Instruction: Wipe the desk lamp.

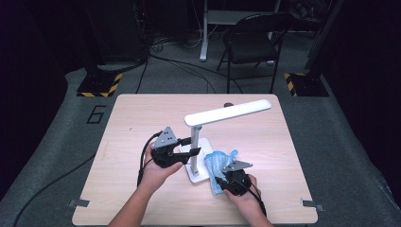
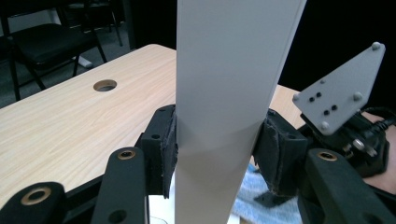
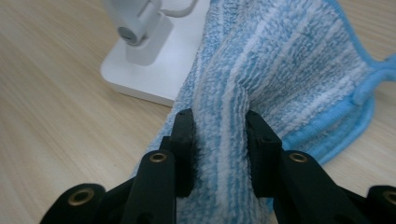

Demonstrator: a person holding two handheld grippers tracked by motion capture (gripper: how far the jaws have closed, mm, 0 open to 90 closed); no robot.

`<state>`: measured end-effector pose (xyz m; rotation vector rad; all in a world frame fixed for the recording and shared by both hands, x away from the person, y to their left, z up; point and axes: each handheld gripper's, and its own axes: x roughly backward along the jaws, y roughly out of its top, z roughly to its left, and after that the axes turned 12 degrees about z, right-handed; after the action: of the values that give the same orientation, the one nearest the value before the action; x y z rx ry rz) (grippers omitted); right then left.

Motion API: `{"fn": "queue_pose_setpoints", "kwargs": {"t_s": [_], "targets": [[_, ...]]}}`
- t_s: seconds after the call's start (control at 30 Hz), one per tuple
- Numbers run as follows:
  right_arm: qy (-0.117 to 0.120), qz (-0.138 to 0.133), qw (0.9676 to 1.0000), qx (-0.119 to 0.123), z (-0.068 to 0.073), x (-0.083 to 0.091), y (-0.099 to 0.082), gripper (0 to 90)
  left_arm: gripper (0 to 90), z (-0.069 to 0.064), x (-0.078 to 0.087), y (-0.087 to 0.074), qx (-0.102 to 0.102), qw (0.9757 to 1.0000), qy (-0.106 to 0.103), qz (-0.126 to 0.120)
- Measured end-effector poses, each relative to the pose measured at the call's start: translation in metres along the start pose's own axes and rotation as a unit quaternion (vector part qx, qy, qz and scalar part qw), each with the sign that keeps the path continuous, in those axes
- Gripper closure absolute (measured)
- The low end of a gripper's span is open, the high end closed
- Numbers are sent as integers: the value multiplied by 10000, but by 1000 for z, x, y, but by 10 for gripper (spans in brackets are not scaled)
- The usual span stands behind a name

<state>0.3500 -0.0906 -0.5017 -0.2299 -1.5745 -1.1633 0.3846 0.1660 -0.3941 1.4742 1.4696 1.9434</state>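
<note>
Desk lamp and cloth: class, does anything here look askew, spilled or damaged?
Nothing stands out. The white desk lamp stands upright on the pale wooden table, its post clamped by the left gripper; the right gripper pinches the blue-and-white striped microfibre cloth.

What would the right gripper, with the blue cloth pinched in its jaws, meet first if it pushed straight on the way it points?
Probably the lamp's white base: the right gripper points at it past the cloth, though depth is hard to judge.

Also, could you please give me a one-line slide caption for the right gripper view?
Right gripper pinching a fold of blue-and-white striped cloth beside the white lamp base.
</note>
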Motion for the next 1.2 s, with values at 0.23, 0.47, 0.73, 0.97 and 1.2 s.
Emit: {"fn": "queue_pose_setpoints", "kwargs": {"t_s": [0.23, 0.47, 0.73, 0.97, 1.2], "targets": [[204, -95, 9993, 301, 35, -13, 11, 679, 519, 0, 0, 0, 22, 10000, -26, -2], [-135, -201, 9982, 547, 45, -16, 9, 666, 518, 2, 2, -1, 20, 10000, -71, 31], [-290, -193, 9961, 812, 43, -17, 8, 677, 517, 3, 1, -2, 51, 9999, -97, -21], [-233, -224, 9975, 626, 35, -17, 6, 680, 515, 3, 2, -2, 78, 9999, -119, -5], [-253, -182, 9985, 451, 20, -14, 6, 681, 515, 4, 2, -2, 77, 9999, -112, -1]]}}
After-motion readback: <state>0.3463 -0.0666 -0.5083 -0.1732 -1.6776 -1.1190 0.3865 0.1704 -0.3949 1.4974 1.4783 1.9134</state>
